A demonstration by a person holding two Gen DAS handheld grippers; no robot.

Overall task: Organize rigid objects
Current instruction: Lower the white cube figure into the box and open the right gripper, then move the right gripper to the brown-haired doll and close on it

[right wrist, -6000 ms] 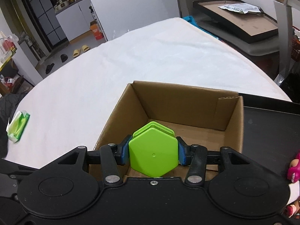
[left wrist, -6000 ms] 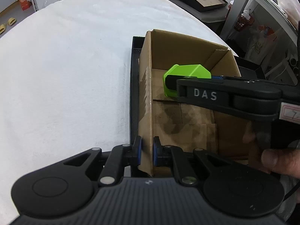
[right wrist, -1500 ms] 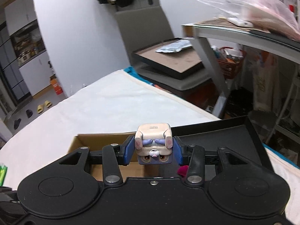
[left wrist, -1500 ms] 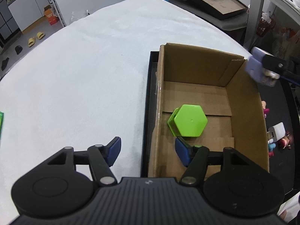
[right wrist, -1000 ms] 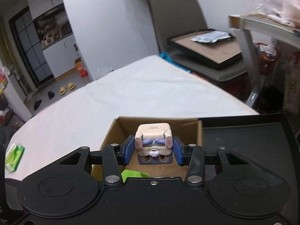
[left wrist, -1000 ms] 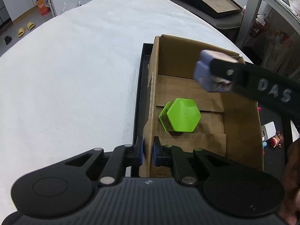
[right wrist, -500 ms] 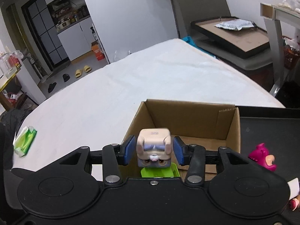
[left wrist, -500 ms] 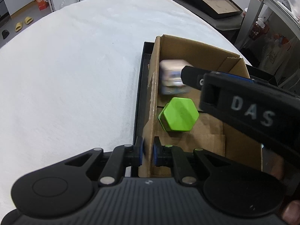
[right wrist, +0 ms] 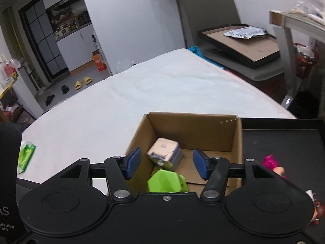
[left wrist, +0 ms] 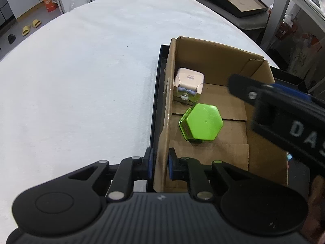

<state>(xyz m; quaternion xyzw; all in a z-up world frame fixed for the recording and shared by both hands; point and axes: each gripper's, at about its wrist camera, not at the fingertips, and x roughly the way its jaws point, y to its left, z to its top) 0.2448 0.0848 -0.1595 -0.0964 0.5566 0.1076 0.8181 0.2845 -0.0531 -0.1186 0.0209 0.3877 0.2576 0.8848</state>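
Cube-shaped toy figure [left wrist: 189, 85], beige on top with lilac ears and a small face, lies inside the cardboard box [left wrist: 211, 61], at its far left corner against the left wall; in the right wrist view the same figure [right wrist: 165, 150] sits tilted, slightly blurred, perhaps resting partly on its side. Just near of it, touching or almost so, lies the green hexagonal block [left wrist: 201, 125] on the box floor. The left gripper [left wrist: 160, 163] is clenched on the near end of the box's left wall, one blue pad outside and one inside the cardboard. The right gripper [right wrist: 166, 166] hangs above the box with its blue pads spread wide and nothing between them; the figure shows below the gap. The box stands in a black tray [right wrist: 284, 142] on a white cloth-covered table [left wrist: 81, 71]; a pink toy [right wrist: 271, 162] lies on the tray right of the box; a green packet [right wrist: 25, 156] lies on the cloth at far left.
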